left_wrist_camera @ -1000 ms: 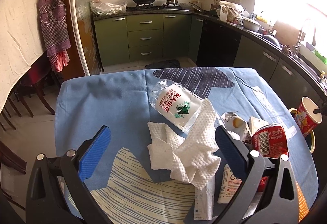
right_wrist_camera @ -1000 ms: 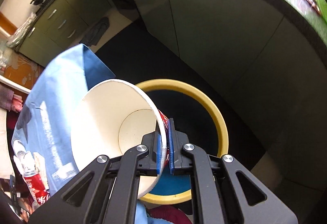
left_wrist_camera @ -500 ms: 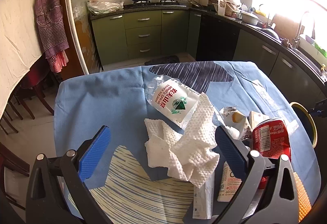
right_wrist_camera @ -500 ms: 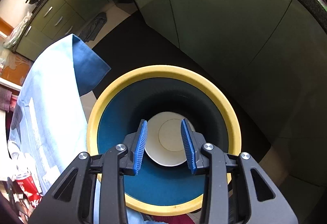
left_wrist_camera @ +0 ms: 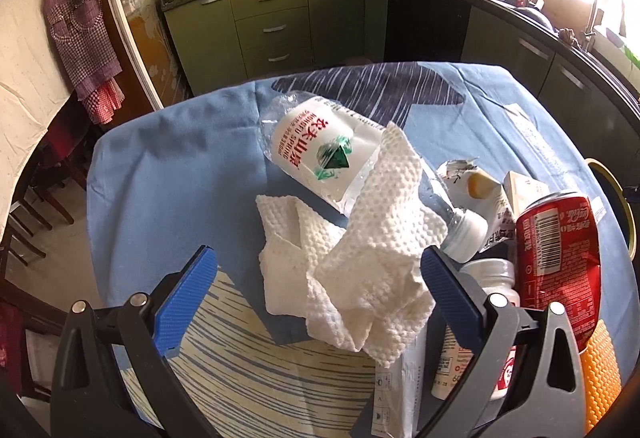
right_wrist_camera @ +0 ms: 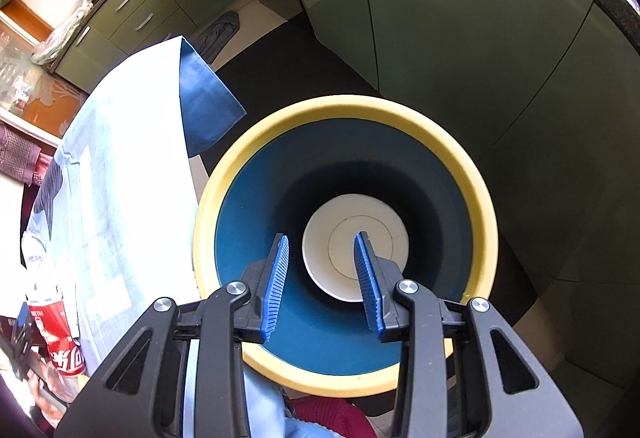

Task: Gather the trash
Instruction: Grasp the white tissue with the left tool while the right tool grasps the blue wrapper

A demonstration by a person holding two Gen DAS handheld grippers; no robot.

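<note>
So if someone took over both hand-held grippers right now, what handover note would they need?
Left hand-held gripper: open, empty, poised over the crumpled paper towel on the table.
Right hand-held gripper: open, empty, above the yellow-rimmed bin beside the table.
Done: the paper cup lies at the bottom of the bin.
Left on the blue tablecloth: paper towel, plastic water bottle, red soda can, and small cartons and tubes by the can.
Next, probably: close the left gripper on the paper towel and carry it to the bin.
</note>
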